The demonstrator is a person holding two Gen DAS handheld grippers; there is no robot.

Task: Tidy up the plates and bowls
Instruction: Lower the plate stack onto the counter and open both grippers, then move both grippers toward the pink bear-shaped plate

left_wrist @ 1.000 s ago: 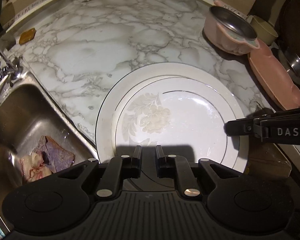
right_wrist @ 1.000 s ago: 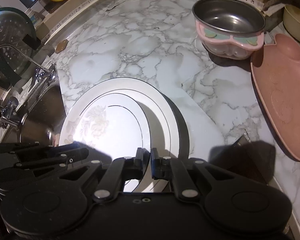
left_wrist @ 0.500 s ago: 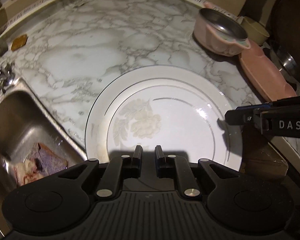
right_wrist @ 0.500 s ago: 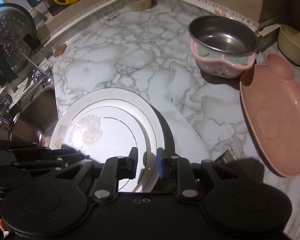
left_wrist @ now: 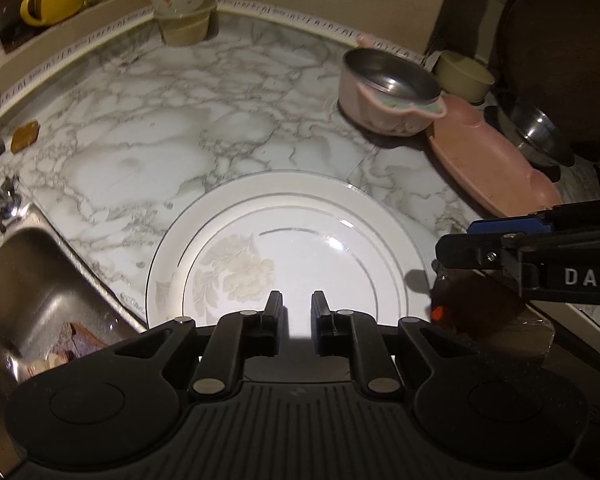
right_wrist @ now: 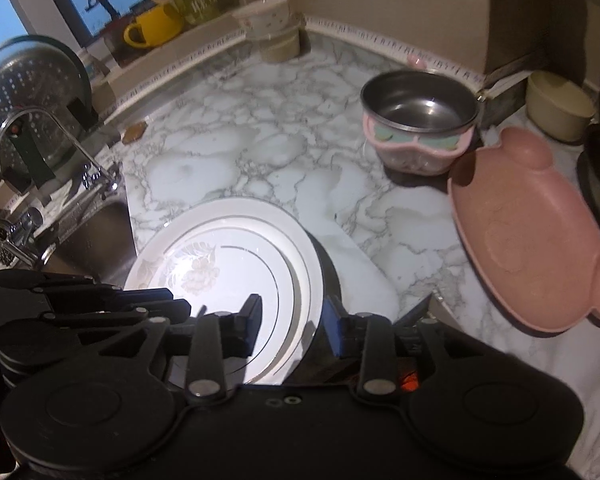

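A white floral plate [left_wrist: 300, 248] lies stacked on a larger white plate [left_wrist: 204, 208] on the marble counter [left_wrist: 180, 128] beside the sink. My left gripper [left_wrist: 296, 312] is open over the plates' near rim, holding nothing. My right gripper [right_wrist: 292, 320] is open astride the plates' right edge [right_wrist: 308, 256]; it shows from the side in the left wrist view [left_wrist: 480, 240]. A pink bowl with a steel liner [right_wrist: 420, 124] and a pink bear-shaped plate [right_wrist: 532, 232] sit to the right. Two stacked bowls [left_wrist: 182, 8] stand at the back wall.
A steel sink [left_wrist: 24, 280] with a tap [right_wrist: 60, 148] is at the left. A cream bowl [right_wrist: 556, 104] and a steel bowl [left_wrist: 536, 132] are at the far right. Yellow and green mugs [right_wrist: 156, 28] stand on the ledge. A colander [right_wrist: 24, 92] hangs left.
The small plate has settled centred on the large one. My right gripper opened and let it go. Both grippers drew back and up from the plates.
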